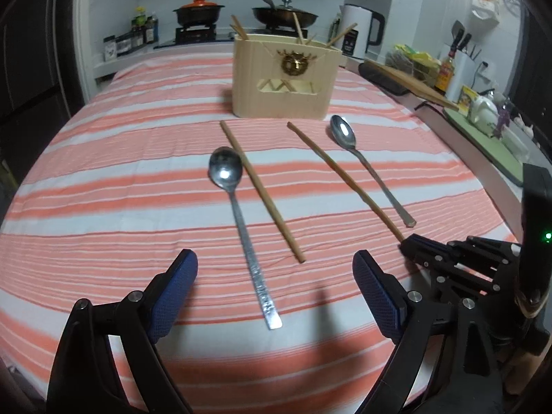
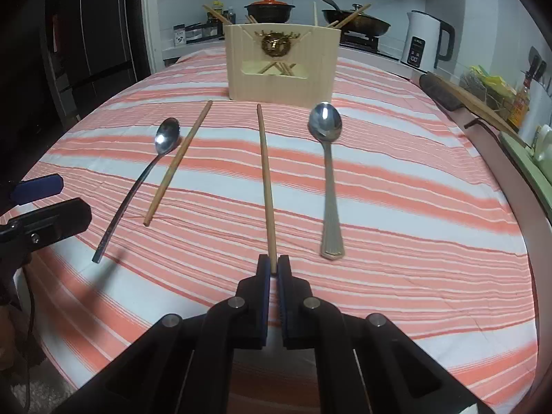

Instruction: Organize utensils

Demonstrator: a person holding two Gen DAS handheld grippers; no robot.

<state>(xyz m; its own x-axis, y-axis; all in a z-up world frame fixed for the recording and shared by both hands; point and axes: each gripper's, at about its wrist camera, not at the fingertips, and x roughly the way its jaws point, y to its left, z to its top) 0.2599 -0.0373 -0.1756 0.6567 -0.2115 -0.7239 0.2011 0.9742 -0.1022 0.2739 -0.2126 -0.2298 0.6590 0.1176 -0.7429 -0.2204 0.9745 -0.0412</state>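
Note:
A wooden utensil holder (image 1: 284,76) (image 2: 281,65) with several chopsticks in it stands at the far middle of the striped cloth. Two spoons and two chopsticks lie in front of it. My left gripper (image 1: 274,269) is open, its blue pads either side of the left spoon's handle (image 1: 253,258), above it. The left chopstick (image 1: 262,191) (image 2: 177,164) lies beside that spoon (image 2: 138,186). My right gripper (image 2: 273,265) (image 1: 408,246) is shut on the near end of the right chopstick (image 2: 266,183) (image 1: 345,179). The right spoon (image 2: 327,172) (image 1: 369,169) lies to its right.
A stove with a black pot (image 1: 198,13) and a wok (image 1: 284,15) sits behind the table. A white kettle (image 1: 362,31) (image 2: 426,43), a cutting board (image 1: 410,84), bottles and a green tray (image 1: 490,141) line the right counter. Dark cabinets are at left.

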